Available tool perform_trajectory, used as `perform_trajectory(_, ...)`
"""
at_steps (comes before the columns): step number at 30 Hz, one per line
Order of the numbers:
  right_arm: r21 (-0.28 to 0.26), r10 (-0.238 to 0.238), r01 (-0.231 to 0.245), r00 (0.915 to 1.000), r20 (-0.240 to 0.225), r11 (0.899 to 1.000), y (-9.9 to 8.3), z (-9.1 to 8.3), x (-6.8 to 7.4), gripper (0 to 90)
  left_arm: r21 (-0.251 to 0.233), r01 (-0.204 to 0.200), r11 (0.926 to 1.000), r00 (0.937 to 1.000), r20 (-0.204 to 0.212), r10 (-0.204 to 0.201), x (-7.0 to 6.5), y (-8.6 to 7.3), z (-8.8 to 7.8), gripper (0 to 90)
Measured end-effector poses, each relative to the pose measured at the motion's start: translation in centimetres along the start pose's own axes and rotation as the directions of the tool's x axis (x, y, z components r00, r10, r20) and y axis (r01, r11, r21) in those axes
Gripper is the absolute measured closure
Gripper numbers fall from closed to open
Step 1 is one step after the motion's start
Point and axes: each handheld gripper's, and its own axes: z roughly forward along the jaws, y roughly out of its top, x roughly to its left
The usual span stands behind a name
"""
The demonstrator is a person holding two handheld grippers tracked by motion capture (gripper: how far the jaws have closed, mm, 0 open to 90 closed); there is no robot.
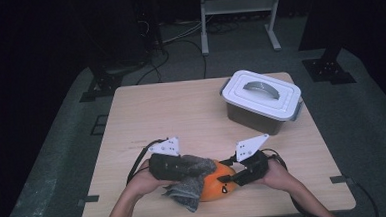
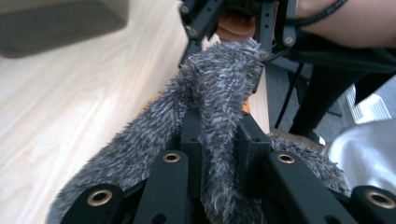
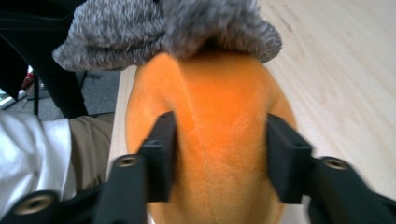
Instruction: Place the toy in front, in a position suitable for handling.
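The wooden surface (image 1: 181, 114) carries a grey lidded storage box (image 1: 261, 101) at its far right, well apart from the work; its lid is on and its handle lies flat. At the near edge, between both hands, rests an orange plush toy (image 1: 218, 185) with a grey fuzzy cloth (image 1: 190, 186) draped over its left side. The right tool (image 1: 233, 174) grips the plush toy across its body, pads pressed into both flanks (image 3: 219, 140). The left tool (image 1: 196, 169) is clamped narrow on a fold of the cloth (image 2: 219, 116). Judgement: both grasps are established and the cloth already covers part of the toy; wiping or wrapping appears mid-course. The box remains untouched.
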Motion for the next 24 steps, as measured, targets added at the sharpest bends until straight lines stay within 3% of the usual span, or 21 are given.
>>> perform_trajectory(4, -0.017, -0.023, 0.024, 0.9974, 0.068, 1.0, 0.5, -0.3, -0.2, 57.7, -0.008, -0.016, 0.9998, 0.999, -0.043, 0.015, 0.2, 0.9, -0.6, 76.2)
perform_trajectory(9, -0.019, -0.059, 0.063, 0.9849, 0.163, 0.998, 1.3, -0.6, -0.5, 57.5, -0.008, -0.027, 0.9996, 0.9972, -0.07, 0.026, 0.8, 2.1, -0.8, 76.2)
perform_trajectory(13, 0.0, -0.093, 0.095, 0.9839, 0.152, 0.996, 1.0, 0.0, 0.0, 56.2, 0.053, -0.027, 0.9983, 0.9962, -0.081, 0.031, 1.1, 1.9, 0.3, 76.2)
perform_trajectory(21, 0.008, -0.065, 0.064, 0.9874, 0.144, 0.998, -1.3, -1.2, 0.0, 53.6, 0.037, 0.025, 0.999, 0.9981, -0.058, -0.023, 1.2, -0.5, 0.0, 76.0)
perform_trajectory(24, 0.004, -0.054, 0.054, 0.9898, 0.132, 0.999, -1.6, -1.3, 0.2, 48.1, 0.029, 0.045, 0.9985, 0.9977, -0.051, -0.044, 1.2, -1.2, -0.2, 75.9)
